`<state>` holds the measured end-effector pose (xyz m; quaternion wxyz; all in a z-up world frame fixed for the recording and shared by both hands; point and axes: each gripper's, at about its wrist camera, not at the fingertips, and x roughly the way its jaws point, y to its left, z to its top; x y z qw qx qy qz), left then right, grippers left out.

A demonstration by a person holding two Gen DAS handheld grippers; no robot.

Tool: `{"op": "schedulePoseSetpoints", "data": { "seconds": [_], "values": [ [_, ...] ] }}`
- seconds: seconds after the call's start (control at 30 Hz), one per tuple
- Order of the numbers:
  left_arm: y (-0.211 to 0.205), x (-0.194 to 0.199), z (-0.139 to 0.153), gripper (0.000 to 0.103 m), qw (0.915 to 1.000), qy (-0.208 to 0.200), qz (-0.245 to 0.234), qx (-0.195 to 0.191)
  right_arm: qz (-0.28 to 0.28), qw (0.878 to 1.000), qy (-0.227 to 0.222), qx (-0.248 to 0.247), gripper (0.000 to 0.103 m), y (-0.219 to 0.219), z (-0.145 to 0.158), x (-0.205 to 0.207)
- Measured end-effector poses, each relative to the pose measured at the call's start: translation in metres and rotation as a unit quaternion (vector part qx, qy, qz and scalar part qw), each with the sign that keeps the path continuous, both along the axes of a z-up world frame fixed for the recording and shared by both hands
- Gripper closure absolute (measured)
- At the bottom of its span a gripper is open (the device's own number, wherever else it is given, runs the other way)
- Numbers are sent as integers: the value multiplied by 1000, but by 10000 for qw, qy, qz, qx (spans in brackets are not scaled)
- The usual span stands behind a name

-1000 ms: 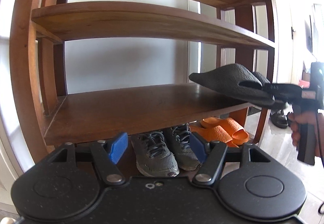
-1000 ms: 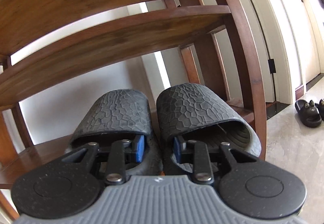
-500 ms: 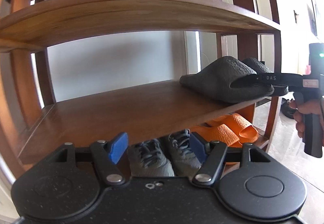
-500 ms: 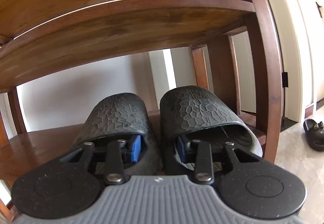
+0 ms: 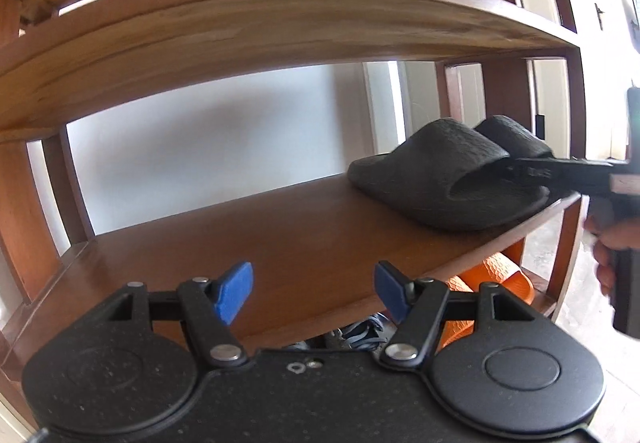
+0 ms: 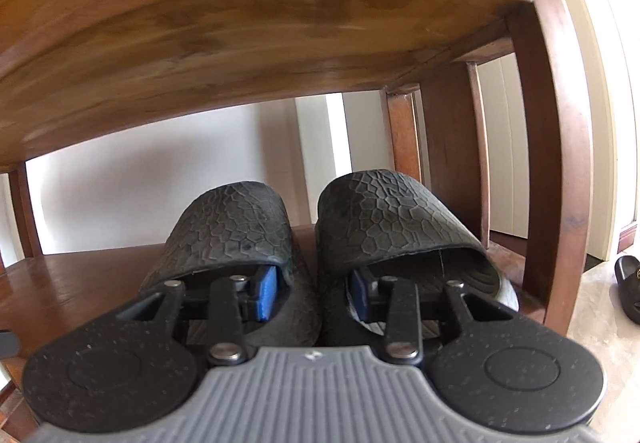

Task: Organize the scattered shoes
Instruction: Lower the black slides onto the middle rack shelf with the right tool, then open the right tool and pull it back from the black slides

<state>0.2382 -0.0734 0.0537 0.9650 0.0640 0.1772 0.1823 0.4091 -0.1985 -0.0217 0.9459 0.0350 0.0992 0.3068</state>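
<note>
Left wrist view: pair of black slippers (image 5: 448, 179) at right of frame, resting on the middle shelf (image 5: 248, 239) near its right end; left gripper (image 5: 314, 293) low in centre, spread wide, nothing between the blue pads; orange slippers (image 5: 496, 279) below the shelf. Right wrist view: right gripper (image 6: 312, 293) at lower centre, one finger inside each slipper, jaws opening off the two inner walls. Likely light, soft, rubbery foam with a grippy textured strap; best pinched by the adjoining inner sidewalls, both together.
</note>
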Motion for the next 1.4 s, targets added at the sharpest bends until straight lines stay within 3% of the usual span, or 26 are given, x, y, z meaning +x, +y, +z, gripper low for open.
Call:
{"op": "schedulePoseSetpoints", "data": {
  "seconds": [0.1, 0.17, 0.23, 0.4, 0.63, 0.9, 1.13, 1.3, 1.4],
  "values": [
    [2, -8, -4, 36, 9999, 91, 20, -46, -11, 9997, -88, -247, 57, 4, -2, 0],
    [4, -13, -6, 36, 9999, 123, 37, -61, -56, 9996, -152, -228, 46, 3, -3, -3],
    [6, -18, -7, 36, 9999, 124, 55, -65, -147, 9995, -221, -164, 24, 1, -4, -9],
    [19, -38, -10, 36, 9998, 110, 132, -120, -239, 9980, -539, -247, 23, -1, -7, -33],
    [38, -59, -9, 36, 9994, 47, 280, -178, -371, 9959, -630, -527, 19, -6, -2, -51],
    [41, -74, -2, 36, 9995, 15, 275, -142, -1088, 9901, -528, -718, 17, 16, 5, -45],
    [31, -74, -3, 35, 9999, -70, 114, -94, -848, 9861, -1077, -943, 15, 6, 0, -75],
    [25, -73, -4, 35, 9999, -88, 35, -113, -790, 9868, -1022, -976, 15, -3, 5, -72],
    [26, -76, -2, 35, 9999, -154, 3, -76, -514, 9857, -1261, -993, 15, -14, 8, -88]
  ]
}}
